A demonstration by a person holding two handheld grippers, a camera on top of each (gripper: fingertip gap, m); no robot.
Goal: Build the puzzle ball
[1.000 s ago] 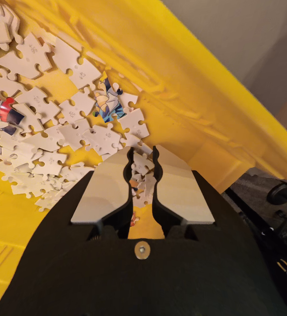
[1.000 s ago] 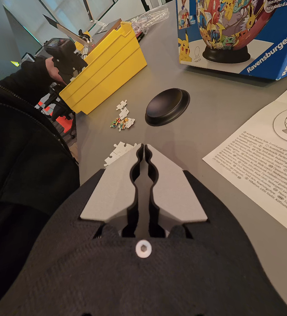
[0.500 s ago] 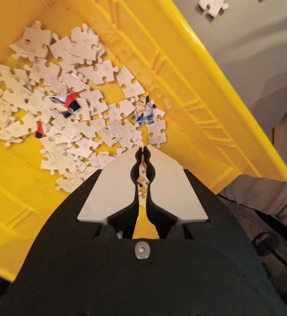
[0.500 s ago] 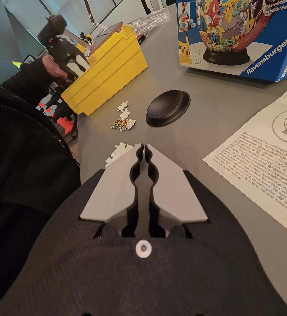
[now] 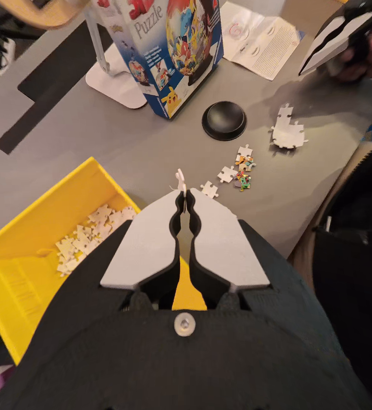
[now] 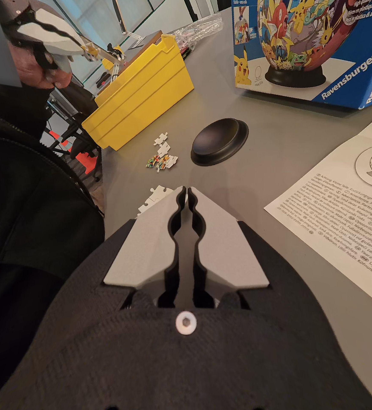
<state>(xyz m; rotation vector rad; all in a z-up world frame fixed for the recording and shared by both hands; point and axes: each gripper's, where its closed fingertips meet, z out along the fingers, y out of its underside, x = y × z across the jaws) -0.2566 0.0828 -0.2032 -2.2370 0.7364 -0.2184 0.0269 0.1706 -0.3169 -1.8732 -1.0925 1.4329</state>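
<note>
Our left gripper (image 5: pixel 185 193) has its fingers (image 5: pixel 156 233) clamped on one white puzzle piece (image 5: pixel 181 182), held edge-up above the desk (image 5: pixel 118 142) beside the yellow bin (image 5: pixel 36 221). Our right gripper (image 6: pixel 186 191) hovers closed and empty by the joined white section (image 5: pixel 288 131). We judge this the fetching step; next, carry the piece there and align its tabs.
</note>
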